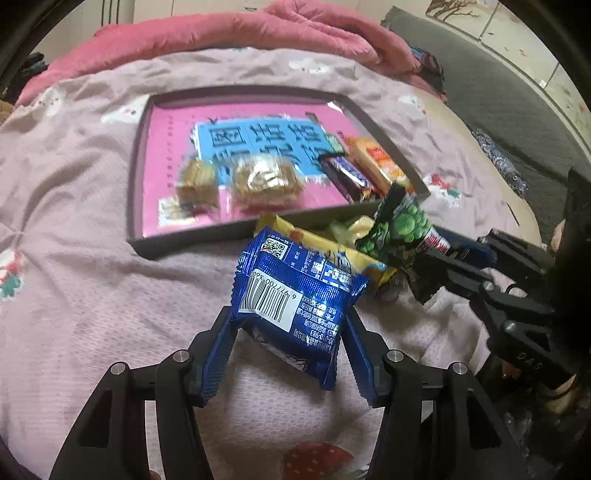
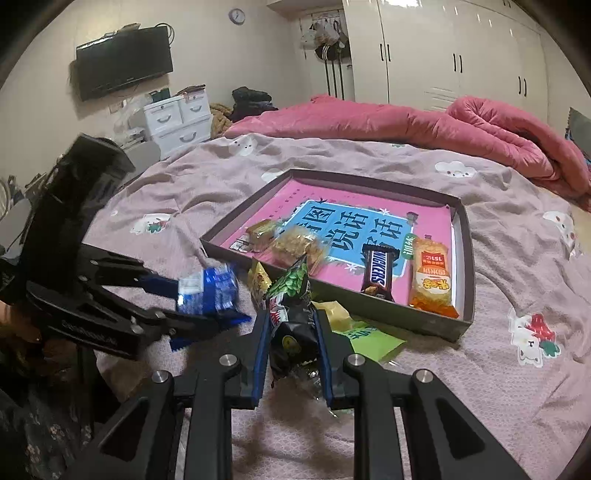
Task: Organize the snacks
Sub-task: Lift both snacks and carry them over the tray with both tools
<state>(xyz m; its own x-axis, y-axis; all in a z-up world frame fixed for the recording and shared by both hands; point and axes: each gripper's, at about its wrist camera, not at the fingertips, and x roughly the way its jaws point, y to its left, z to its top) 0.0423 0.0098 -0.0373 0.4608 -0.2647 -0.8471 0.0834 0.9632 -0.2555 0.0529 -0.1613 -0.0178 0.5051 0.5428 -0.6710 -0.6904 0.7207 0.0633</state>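
Two grippers clamp snacks for transfer: left gripper (image 1: 291, 332) grips blue packet (image 1: 295, 291); right gripper (image 2: 291, 354) grips green-pea bag (image 2: 291, 314), tray (image 2: 466, 258) centre-frame.

A mauve bedspread (image 2: 443, 387) printed with small cartoon animals covers the bed. A pink quilt (image 2: 424, 122) lies rumpled along its far edge. Beyond stand white wardrobes (image 2: 461, 51), a small white drawer unit (image 2: 181, 118), a wall-mounted television (image 2: 123, 61) and a round clock (image 2: 236, 15).
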